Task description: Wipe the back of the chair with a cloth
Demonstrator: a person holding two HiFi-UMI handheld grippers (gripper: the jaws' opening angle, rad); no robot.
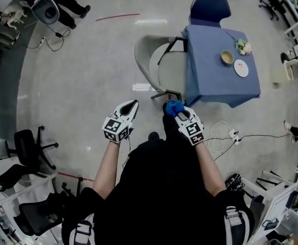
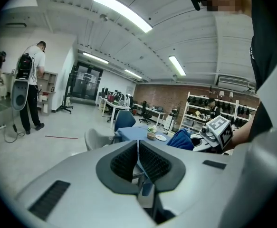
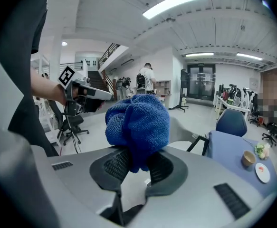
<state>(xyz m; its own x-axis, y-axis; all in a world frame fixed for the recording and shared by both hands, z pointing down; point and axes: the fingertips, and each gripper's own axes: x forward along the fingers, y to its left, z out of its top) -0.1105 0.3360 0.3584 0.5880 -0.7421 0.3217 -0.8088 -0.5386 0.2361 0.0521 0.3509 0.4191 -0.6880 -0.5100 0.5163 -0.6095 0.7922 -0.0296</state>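
place: open lab-style workroom | floor: polished grey concrete floor [image 1: 87, 86], loose cables [image 1: 219, 134] | ceiling: strip lights [image 2: 121, 11] | back: brick wall [image 2: 159, 96], stocked shelf racks [image 2: 197, 113] | furniture: swivel chairs [image 1: 28, 147], long desks [image 2: 107, 106]

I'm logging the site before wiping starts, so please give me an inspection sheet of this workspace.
Surface: glossy grey floor.
Job's things: grey chair pulled up to the blue-covered table; blue cloth, bunched.
Clutter: bowl, plate and flowers on the table.
Tools: left tool shut, empty; right tool shut on the blue cloth.
Cables: white cable and power strip on the floor at the right.
Surroundings: black office chairs at left; a person standing far left.
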